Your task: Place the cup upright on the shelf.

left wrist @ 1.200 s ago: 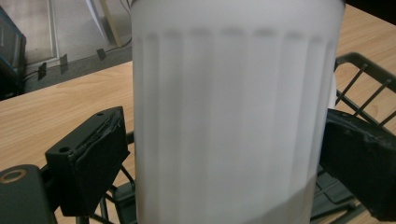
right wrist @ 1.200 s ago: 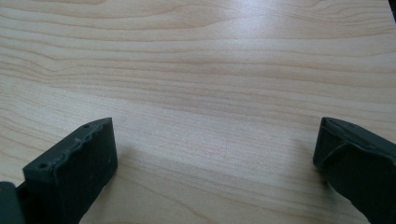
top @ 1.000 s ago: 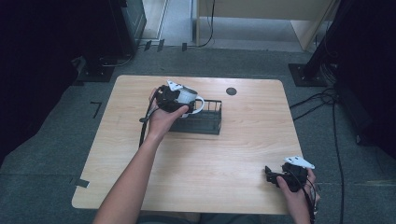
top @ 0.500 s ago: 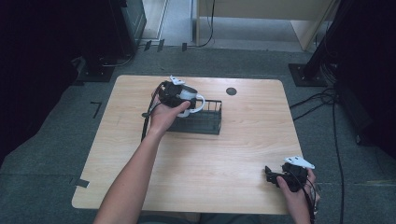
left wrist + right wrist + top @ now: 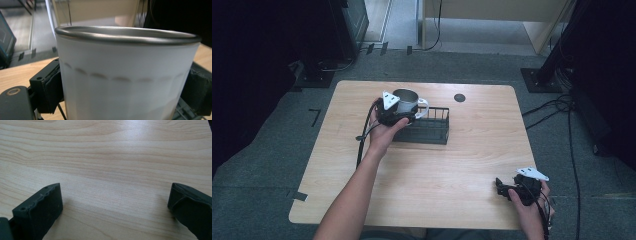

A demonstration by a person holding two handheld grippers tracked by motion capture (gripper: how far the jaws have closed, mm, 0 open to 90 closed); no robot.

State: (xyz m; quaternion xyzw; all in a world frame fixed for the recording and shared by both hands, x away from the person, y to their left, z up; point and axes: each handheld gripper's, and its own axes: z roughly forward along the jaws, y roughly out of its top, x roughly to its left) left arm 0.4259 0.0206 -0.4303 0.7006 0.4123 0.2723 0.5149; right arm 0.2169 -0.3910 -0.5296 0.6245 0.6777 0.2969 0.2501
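Mug (image 5: pixel 408 101), white with a steel rim, sits clamped between the left gripper (image 5: pixel 398 111) jaws, upright over the left end of the black wire rack (image 5: pixel 432 131). Right gripper (image 5: pixel 504 186) rests near the table (image 5: pixel 462 165) front edge, jaws wide apart over bare wood.

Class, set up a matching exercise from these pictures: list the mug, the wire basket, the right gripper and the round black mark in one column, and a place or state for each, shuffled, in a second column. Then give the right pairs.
Column one:
1. white mug
2. black wire basket
3. right gripper
4. round black mark

Column two:
A. open, above bare wood near the table's near right corner
B. on the tabletop beyond the basket, towards the far edge
C. clamped between the jaws of the left gripper
D. standing on the table, its left end beside the held mug

Pairs: 1-C, 2-D, 3-A, 4-B
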